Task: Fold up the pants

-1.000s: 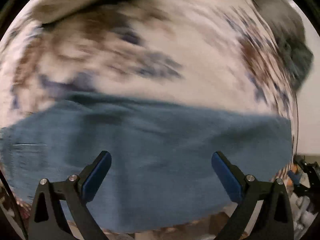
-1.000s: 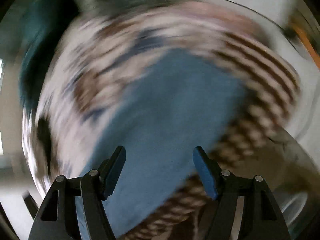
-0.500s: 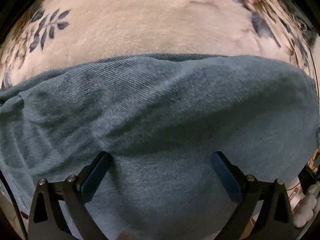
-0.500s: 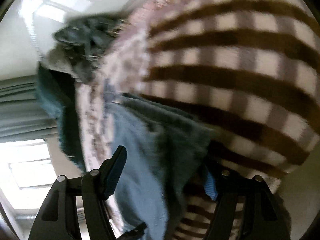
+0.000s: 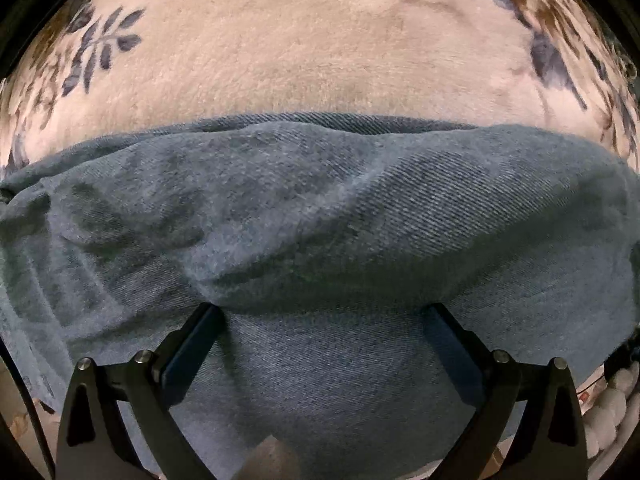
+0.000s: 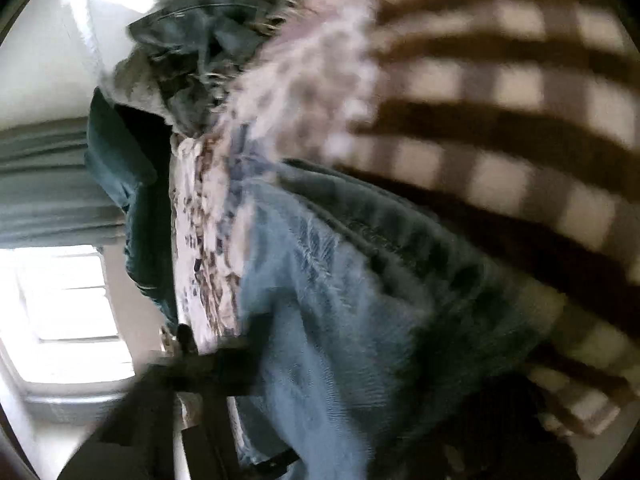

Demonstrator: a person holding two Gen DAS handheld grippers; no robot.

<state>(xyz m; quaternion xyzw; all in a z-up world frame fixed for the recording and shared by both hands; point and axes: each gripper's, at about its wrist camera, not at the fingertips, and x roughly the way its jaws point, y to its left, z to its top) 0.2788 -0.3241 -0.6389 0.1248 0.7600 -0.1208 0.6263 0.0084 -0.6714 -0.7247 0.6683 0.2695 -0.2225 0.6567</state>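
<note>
The blue denim pants (image 5: 320,216) lie across a cream floral blanket (image 5: 304,48) and fill the lower half of the left wrist view. My left gripper (image 5: 324,332) is open, its fingers spread wide, with a fold of denim bulging over both fingertips. In the blurred right wrist view the pants (image 6: 328,320) run up the middle beside a brown and cream checked blanket (image 6: 500,92). My right gripper (image 6: 320,380) is smeared by motion; one dark finger (image 6: 224,364) shows at the left and denim covers the other side.
A dark crumpled garment (image 6: 200,60) lies at the blanket's far end. A dark green cushion (image 6: 132,208) sits beside it, with a bright window (image 6: 68,312) and grey curtain (image 6: 44,180) at the left. White rounded objects (image 5: 612,408) show at the lower right.
My left gripper dropped close to the pants and has since held still. My right gripper swung round to a sideways view and now has denim between its fingers.
</note>
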